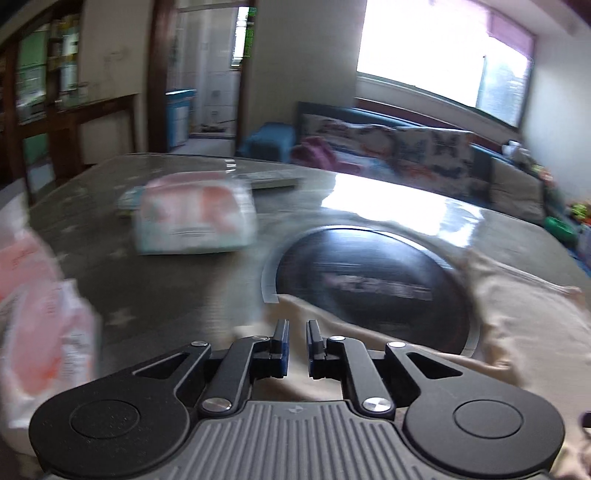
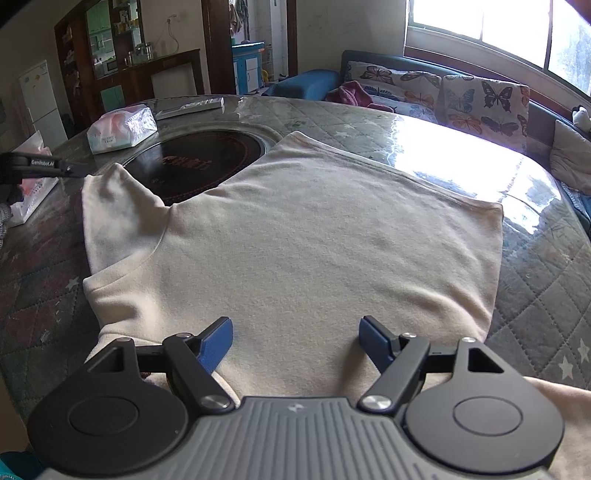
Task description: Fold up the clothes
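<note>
one table point(image 2: 535, 266), round and covered with a quilted cloth under a glossy clear sheet, fills both views. one black round cooktop point(image 2: 195, 162) is set into its middle. one cream shirt point(image 2: 295, 240) lies spread flat on the table, its far left part overlapping the cooktop's near edge and one short sleeve point(image 2: 110, 199) lying out to the left. beyond the table stands one sofa point(image 2: 443, 92) with two butterfly-print cushions in the right wrist view, under one bright window point(image 2: 498, 26).

two tissue packs show: one wrapped pack point(image 2: 122, 129) on the table beyond the cooktop, and one pink and white pack point(image 2: 29, 192) at the left edge. one flat grey box point(image 2: 192, 105) lies further back.

two grippers. the right gripper point(image 2: 295, 332) points down at a slant over the near part of the shirt, its blue-padded fingers point(image 2: 218, 343) spread wide with only flat cloth beneath them and nothing gripped. the left gripper point(image 1: 297, 332) points down more shallowly at the cloth near the cooktop; its picture is smeared by motion. its jaws stand with a narrow gap, and no cloth is visibly pinched between the pads. in the right wrist view its black tip reaches in from the left, just beside the sleeve's end; whether it touches the cloth cannot be told.
</note>
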The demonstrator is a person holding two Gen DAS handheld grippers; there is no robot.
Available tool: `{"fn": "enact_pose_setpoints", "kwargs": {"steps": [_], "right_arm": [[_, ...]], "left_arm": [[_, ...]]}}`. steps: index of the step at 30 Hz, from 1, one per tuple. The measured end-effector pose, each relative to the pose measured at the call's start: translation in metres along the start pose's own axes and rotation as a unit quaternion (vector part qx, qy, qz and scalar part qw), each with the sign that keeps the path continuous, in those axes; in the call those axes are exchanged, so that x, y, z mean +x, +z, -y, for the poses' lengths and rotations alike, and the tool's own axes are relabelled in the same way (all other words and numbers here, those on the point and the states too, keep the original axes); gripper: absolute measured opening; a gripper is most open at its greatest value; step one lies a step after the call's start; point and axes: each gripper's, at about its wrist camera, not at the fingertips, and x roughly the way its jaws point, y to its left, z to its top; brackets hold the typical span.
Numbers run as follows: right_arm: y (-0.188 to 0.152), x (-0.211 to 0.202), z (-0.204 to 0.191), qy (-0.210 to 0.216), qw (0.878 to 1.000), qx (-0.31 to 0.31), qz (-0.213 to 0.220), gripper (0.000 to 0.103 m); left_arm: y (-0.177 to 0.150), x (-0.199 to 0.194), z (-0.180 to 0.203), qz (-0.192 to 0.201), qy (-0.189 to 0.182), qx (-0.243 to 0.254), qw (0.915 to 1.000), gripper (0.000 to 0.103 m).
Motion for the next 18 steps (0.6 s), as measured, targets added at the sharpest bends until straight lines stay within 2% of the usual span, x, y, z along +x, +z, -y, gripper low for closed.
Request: {"fn": "enact_pose_setpoints", "kwargs": {"steps": [7, 13, 16, 18], "right_arm": [[-0.001, 0.0, 0.0, 0.0, 1.0, 0.001, 0.001, 0.081], [-0.002, 0.001, -0.001, 0.002, 1.0, 0.0, 0.002, 0.082], [-0.003, 0.001, -0.002, 0.002, 1.0, -0.002, 0.003, 0.083], [-0.003, 0.001, -0.003, 0.002, 1.0, -0.004, 0.003, 0.083]], "left_arm": [[-0.008, 0.016, 0.062, -0.025, -0.089, 0.024, 0.9954, 0.018], [-0.017, 0.008, 0.098, -0.016, -0.143, 0.053, 0.9882, 0.018], [-0.018, 0.01, 0.109, -0.019, -0.158, 0.065, 0.9852, 0.018], [-0.019, 0.016, 0.115, -0.026, -0.151, 0.07, 0.9857, 0.018]]}}
